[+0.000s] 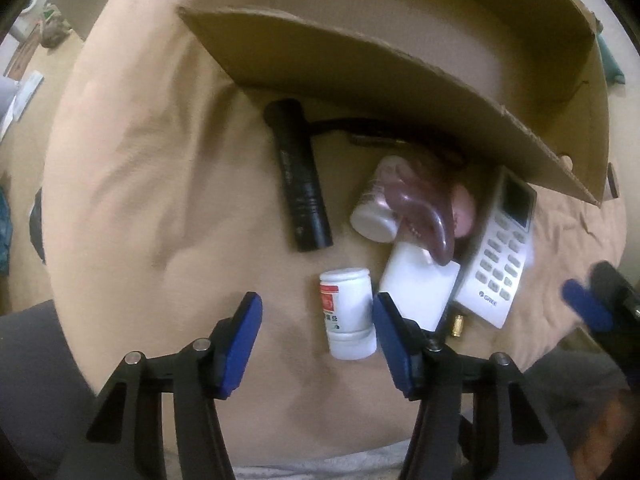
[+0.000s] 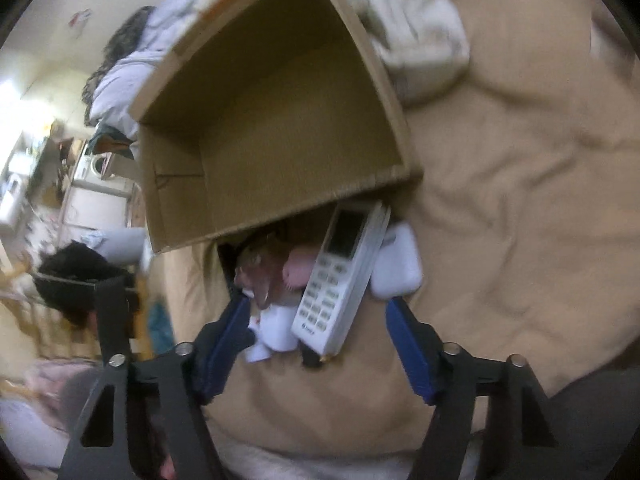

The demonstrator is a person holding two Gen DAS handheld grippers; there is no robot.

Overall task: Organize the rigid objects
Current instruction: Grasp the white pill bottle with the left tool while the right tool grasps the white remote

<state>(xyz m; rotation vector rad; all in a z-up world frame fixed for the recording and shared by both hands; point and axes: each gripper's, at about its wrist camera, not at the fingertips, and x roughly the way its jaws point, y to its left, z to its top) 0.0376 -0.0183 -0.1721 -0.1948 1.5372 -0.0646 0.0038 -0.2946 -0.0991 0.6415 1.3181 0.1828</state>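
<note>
On a tan bedspread lie a white pill bottle with a red label (image 1: 349, 314), a black cylinder (image 1: 300, 176), a white-capped bottle (image 1: 376, 204), a purplish clear piece (image 1: 420, 216), a white flat box (image 1: 418, 290) and a white GREE remote (image 1: 500, 252). An open cardboard box (image 1: 400, 64) stands behind them. My left gripper (image 1: 318, 336) is open, its jaws either side of the pill bottle, not touching. My right gripper (image 2: 320, 332) is open around the remote (image 2: 340, 280) and the white items (image 2: 276, 328); it also shows in the left wrist view (image 1: 588, 304).
The cardboard box (image 2: 260, 128) looks empty inside. A white rounded case (image 2: 398, 264) lies by the remote. Rumpled white bedding (image 2: 420, 32) lies beyond the box. A small brass piece (image 1: 457, 325) lies under the remote. Room clutter (image 2: 80, 184) sits off the bed's left.
</note>
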